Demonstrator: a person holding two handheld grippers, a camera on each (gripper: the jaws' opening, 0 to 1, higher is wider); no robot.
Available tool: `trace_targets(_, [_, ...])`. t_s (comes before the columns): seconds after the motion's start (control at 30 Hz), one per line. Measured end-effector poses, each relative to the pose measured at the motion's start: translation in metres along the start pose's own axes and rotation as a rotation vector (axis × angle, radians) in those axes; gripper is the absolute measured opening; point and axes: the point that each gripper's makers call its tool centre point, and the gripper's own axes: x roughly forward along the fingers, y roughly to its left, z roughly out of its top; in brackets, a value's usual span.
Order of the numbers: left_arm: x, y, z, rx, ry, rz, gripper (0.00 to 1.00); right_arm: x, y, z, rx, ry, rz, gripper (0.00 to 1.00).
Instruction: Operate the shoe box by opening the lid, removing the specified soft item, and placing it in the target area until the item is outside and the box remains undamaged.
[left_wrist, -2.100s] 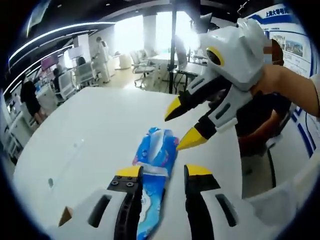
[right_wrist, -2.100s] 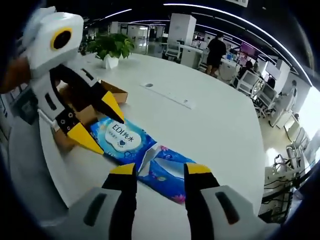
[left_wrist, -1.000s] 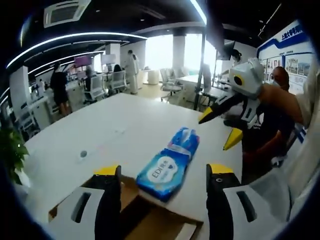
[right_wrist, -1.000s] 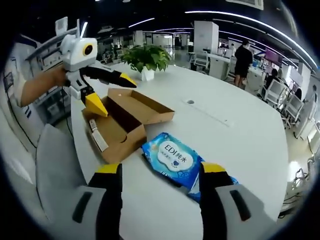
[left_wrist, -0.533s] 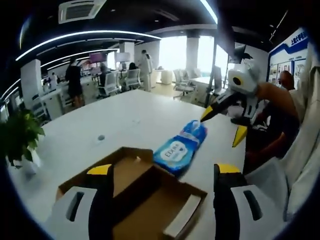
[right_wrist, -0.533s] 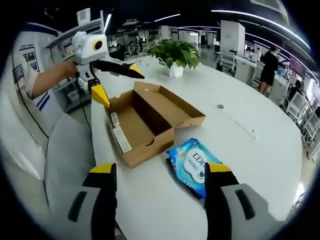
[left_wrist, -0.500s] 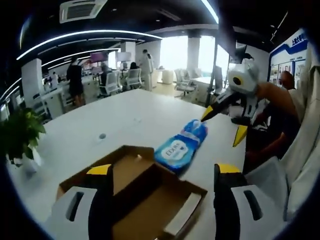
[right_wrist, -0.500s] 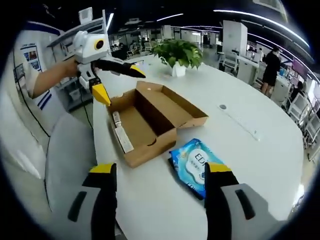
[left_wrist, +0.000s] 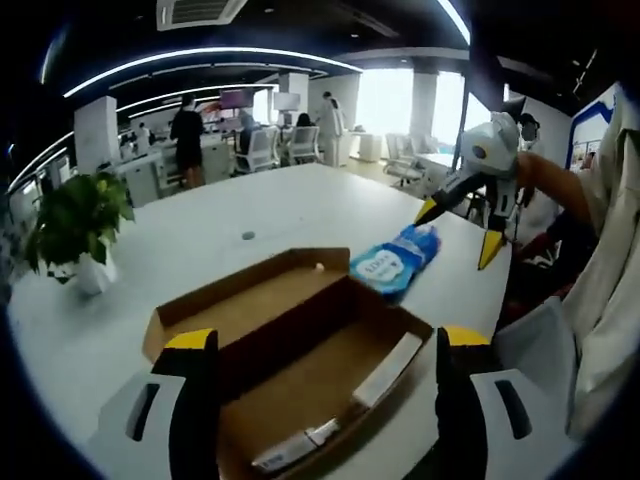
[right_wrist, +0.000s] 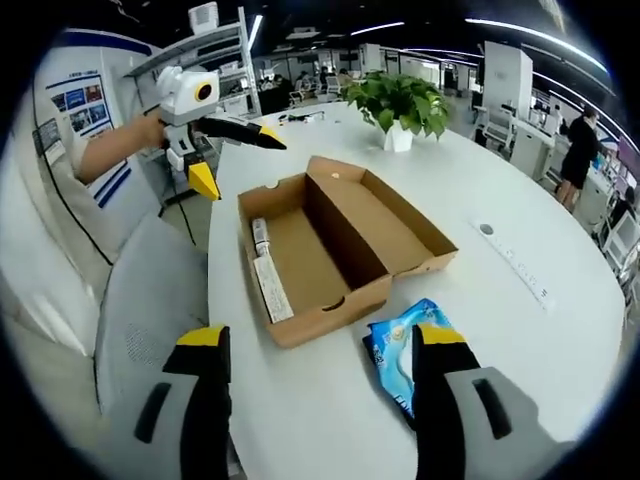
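The shoe box lies open on the white surface. Its lid is folded flat beside the tray, and both halves face up. Inside the tray, against one long wall, lies a pale strip of card or paper; I cannot tell what it is. In the left gripper view the box sits directly ahead of my left tongs, with the tray near and the lid just beyond it.

The soft item, a blue wipes pack, rests on the surface outside the box, just beside the box's near corner in the right gripper view. It lies between the jaws of my right tongs as seen from that camera, closer to the right jaw. In the left gripper view the pack lies past the far corner of the box, flat on the surface.

Left tongs: jaws spread wide, nothing between them. In the right gripper view they hang above the surface's edge beyond the box's far end, held by a hand.

Right tongs: jaws likewise apart, nothing clamped. In the left gripper view they hover above the surface just beyond the pack.

A potted plant stands on the surface, well apart from the box.
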Motion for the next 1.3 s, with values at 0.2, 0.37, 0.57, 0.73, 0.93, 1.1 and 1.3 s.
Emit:
trace_targets(0.2, [-0.018,0.013,-0.028,-0.018,0.036,0.046,0.99,0.011,0.001,0.006,-0.058,0.015,0.059,0.69])
trace_targets(0.37, [-0.029,0.021,-0.046,-0.031,0.059,0.068,1.00,0.022,0.001,0.009,-0.097,0.037,0.091,0.68])
trace_targets(0.57, [-0.040,0.034,-0.069,-0.035,0.102,0.122,1.00,0.038,0.004,0.013,-0.144,0.058,0.130,0.66])
trace_targets(0.73, [-0.047,0.043,-0.084,-0.047,0.131,0.172,0.94,0.053,0.007,0.011,-0.199,0.100,0.159,0.65])
trace_targets(0.93, [-0.053,0.057,-0.096,-0.122,0.141,0.251,0.78,0.072,0.011,0.012,-0.250,0.118,0.176,0.59])
trace_targets(1.1, [-0.056,0.067,-0.099,-0.185,0.131,0.296,0.61,0.084,0.010,0.009,-0.270,0.139,0.178,0.56])
trace_targets(1.3, [-0.059,0.080,-0.113,-0.249,0.160,0.367,0.44,0.101,0.006,0.006,-0.270,0.157,0.167,0.56])
